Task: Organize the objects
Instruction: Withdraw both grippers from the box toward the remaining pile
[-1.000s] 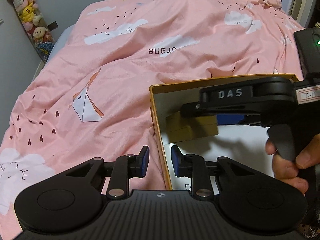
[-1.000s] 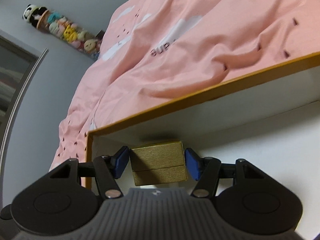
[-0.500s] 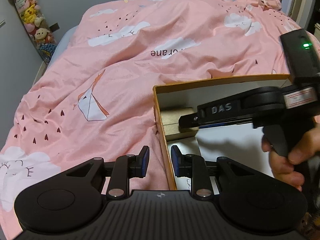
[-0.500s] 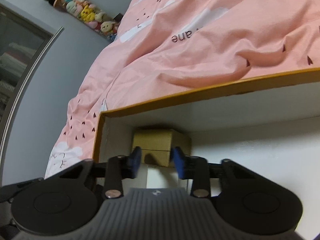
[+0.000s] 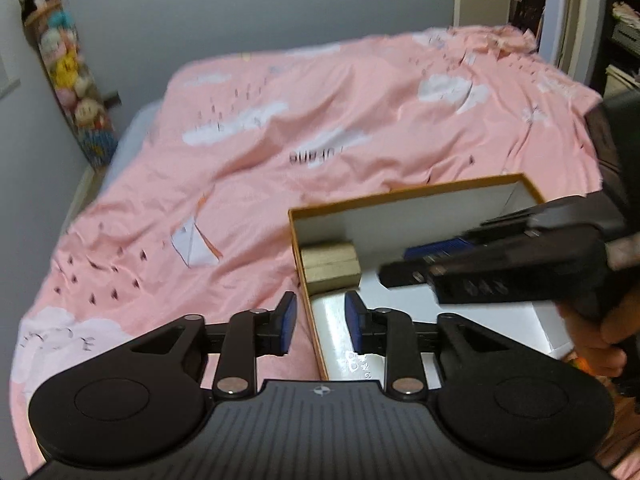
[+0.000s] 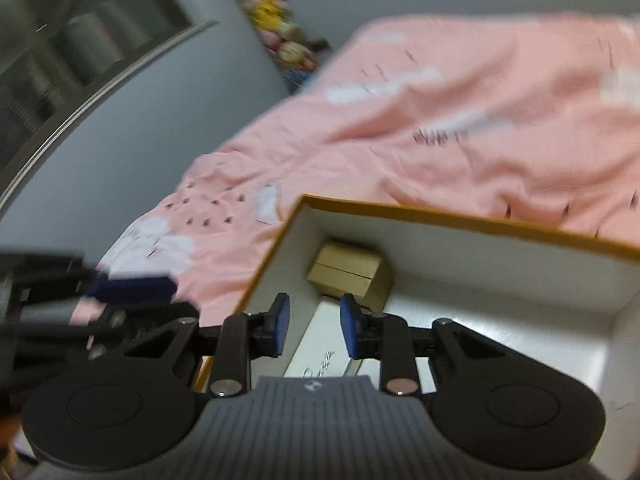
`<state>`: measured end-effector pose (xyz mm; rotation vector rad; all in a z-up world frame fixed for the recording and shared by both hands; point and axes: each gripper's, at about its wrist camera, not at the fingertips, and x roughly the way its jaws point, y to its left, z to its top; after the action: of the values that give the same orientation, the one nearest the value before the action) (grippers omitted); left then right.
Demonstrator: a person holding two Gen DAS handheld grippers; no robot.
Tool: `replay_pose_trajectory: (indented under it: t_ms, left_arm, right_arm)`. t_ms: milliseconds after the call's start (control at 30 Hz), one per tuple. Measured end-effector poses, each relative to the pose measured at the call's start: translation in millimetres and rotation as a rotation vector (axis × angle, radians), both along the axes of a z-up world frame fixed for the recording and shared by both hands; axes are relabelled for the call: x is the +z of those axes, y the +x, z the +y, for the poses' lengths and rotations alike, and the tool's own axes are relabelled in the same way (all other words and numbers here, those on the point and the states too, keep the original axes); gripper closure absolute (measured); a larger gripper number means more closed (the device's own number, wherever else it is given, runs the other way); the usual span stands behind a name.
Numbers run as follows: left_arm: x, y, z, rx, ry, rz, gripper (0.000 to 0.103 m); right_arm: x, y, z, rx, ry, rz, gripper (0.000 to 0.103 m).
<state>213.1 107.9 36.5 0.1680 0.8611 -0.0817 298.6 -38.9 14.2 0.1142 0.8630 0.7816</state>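
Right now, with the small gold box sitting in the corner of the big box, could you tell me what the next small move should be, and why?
Probably draw the right gripper clear to fetch another item. The small gold box already rests in the big box's far corner, the jaws hold nothing, and free floor remains beside it.

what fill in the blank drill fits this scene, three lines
The small gold box sits in a ____ of the big box.
The big box lies on a ____ bedspread.
Between the right tool pads there is ____.
Missing words: corner; pink; nothing
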Motion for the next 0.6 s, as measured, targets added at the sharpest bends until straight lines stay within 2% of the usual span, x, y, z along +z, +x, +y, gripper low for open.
replay_pose_trajectory:
  t_ms: [100,133,233,433,600]
  left_arm:
    - [10,-23,-5,-0.003,-0.009,-0.047,0.063]
    - [12,-30,-6,-0.001,-0.026,-0.062,0.061]
    - [18,-53,-9,0.026,-0.083,-0.083,0.059]
    - [-5,-88,-21,0.059,-0.208,0.020,0.059]
    - [-35,-118,-32,0.054,-0.232,0.107,0.059]
  right_arm:
    - [13,-34,-16,0.038,-0.014,-0.107,0.070]
    - [15,-45,-24,0.054,-0.002,-0.142,0.065]
    - [19,-74,-42,0.087,0.002,-0.197,0.061]
    - [4,-114,-74,0.074,-0.062,-0.132,0.061]
    - [-14,-149,-92,0.086,-0.128,-0.090,0.061]
